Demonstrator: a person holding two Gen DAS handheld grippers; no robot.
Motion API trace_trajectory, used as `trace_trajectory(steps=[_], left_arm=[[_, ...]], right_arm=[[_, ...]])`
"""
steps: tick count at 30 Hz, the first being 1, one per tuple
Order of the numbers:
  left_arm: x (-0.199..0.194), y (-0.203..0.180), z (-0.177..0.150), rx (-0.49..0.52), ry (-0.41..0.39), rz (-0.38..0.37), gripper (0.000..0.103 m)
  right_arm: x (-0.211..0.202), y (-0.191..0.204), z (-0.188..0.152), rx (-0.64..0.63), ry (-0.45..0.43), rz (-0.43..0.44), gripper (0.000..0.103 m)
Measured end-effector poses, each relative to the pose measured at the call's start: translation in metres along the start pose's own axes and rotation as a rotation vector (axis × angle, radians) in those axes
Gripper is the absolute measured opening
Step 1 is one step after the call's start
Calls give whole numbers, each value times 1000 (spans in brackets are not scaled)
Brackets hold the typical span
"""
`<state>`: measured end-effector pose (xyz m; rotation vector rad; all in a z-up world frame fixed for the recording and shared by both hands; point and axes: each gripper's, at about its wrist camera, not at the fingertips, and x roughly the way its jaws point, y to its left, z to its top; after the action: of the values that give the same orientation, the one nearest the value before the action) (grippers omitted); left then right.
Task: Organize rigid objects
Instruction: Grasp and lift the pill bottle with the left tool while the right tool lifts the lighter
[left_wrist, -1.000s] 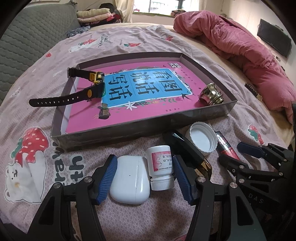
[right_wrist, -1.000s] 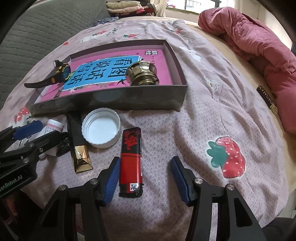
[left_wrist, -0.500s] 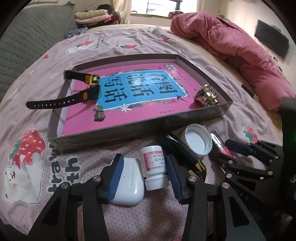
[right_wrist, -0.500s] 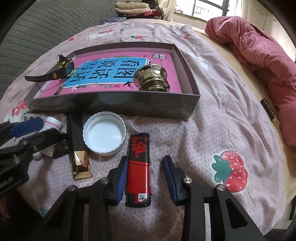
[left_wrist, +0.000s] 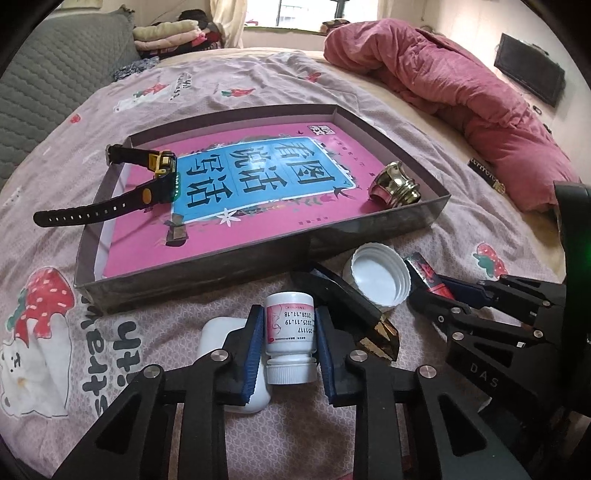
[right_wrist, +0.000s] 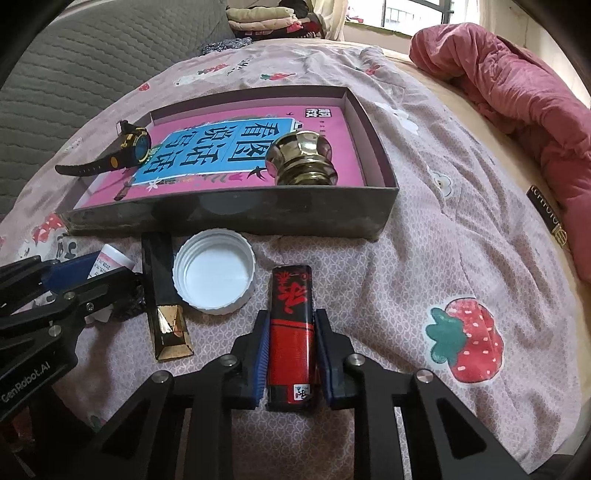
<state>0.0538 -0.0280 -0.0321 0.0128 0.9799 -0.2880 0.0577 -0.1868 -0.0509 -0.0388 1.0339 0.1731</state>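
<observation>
My left gripper (left_wrist: 290, 325) is shut on a small white pill bottle (left_wrist: 290, 339) with a pink label, lying on the bedspread. A white earbud case (left_wrist: 218, 339) lies just left of it, partly behind the left finger. My right gripper (right_wrist: 291, 332) is shut on a red and black lighter (right_wrist: 291, 332). A shallow grey box (left_wrist: 258, 251) with a pink and blue printed floor holds a black watch (left_wrist: 140, 184) and a brass knob (left_wrist: 393, 184). A white cap (right_wrist: 214, 271) and a black and gold bar (right_wrist: 164, 295) lie in front of the box.
Everything rests on a pink patterned bedspread (right_wrist: 443, 258). A crumpled red quilt (left_wrist: 461, 92) lies at the right. A grey quilted headboard (right_wrist: 74, 74) is at the left, folded clothes (left_wrist: 173, 33) at the far end. The two grippers are close together, side by side.
Both grippers have closed from open: the left onto the pill bottle, leaving the earbud case outside its fingers, the right onto the lighter.
</observation>
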Motion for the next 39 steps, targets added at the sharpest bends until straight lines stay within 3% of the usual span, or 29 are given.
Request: trace_trajectory(steps=[10, 25, 39], left_arm=[[-12, 5, 1, -23, -29, -33, 27], [-29, 15, -2, -43, -63, -13, 27], [-41, 21, -6, -51, -77, 4, 27]], right_arm=[[-2, -14, 2, 81, 1, 69, 23], [-17, -20, 0, 104, -38, 115, 23], [-43, 0, -1, 7, -125, 129, 23]])
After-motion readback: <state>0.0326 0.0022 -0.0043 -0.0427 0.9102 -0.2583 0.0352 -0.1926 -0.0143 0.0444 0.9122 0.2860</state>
